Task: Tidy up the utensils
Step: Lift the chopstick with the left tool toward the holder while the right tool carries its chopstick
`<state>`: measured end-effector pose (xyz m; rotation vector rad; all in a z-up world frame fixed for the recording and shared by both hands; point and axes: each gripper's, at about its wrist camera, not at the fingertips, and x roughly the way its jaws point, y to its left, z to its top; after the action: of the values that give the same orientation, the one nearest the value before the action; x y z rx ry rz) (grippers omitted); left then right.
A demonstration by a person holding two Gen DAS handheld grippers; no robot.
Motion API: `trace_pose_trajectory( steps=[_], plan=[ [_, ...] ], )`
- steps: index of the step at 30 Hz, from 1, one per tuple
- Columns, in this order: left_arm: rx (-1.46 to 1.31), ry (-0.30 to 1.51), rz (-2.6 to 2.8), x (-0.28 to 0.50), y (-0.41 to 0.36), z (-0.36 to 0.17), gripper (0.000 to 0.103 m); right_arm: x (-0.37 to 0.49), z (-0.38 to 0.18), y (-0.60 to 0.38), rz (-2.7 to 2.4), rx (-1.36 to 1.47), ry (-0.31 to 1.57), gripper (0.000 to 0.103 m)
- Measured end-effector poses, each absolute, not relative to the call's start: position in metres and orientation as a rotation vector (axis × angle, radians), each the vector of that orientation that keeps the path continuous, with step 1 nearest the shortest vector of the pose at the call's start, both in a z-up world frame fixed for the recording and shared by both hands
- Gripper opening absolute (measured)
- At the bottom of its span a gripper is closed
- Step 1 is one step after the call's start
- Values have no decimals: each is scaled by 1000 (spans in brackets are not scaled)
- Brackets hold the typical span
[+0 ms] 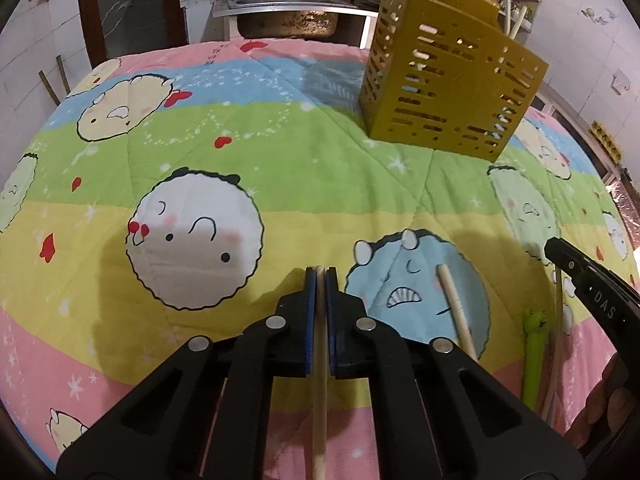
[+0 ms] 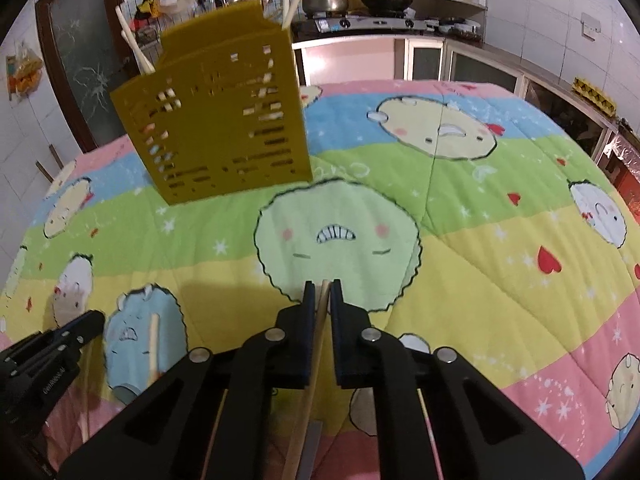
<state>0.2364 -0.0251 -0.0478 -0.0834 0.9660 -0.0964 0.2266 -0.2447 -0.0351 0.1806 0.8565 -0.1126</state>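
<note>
A gold slotted utensil holder (image 1: 450,80) stands on the cartoon quilt, with several pale chopsticks sticking out of its top; it also shows in the right wrist view (image 2: 216,120). My left gripper (image 1: 321,270) is shut on a wooden chopstick (image 1: 320,380) that runs back between its fingers. My right gripper (image 2: 324,284) is shut on another chopstick (image 2: 308,412), held slanted between its fingers. A loose chopstick (image 1: 456,312) lies on the blue cartoon face between the two grippers, also seen in the right wrist view (image 2: 153,344).
A green frog-topped utensil (image 1: 534,352) lies at the quilt's near right beside a thin pale stick (image 1: 556,344). The right gripper's finger (image 1: 580,276) reaches in from the right. Beyond the quilt are a sink (image 1: 288,4), a stove counter (image 2: 360,24) and a dark door (image 2: 80,60).
</note>
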Motion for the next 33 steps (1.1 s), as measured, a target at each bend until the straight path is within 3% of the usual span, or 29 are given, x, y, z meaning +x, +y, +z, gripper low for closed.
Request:
trace_pose_trajectory(
  steps=[20,33],
  plan=[
    [-98,616,-132,195,-18,45,3,193,50,-237,-61,150,533,6],
    [-58,421,-130,160,-18,74,4,145,84,-219,3,96,350,5]
  ],
)
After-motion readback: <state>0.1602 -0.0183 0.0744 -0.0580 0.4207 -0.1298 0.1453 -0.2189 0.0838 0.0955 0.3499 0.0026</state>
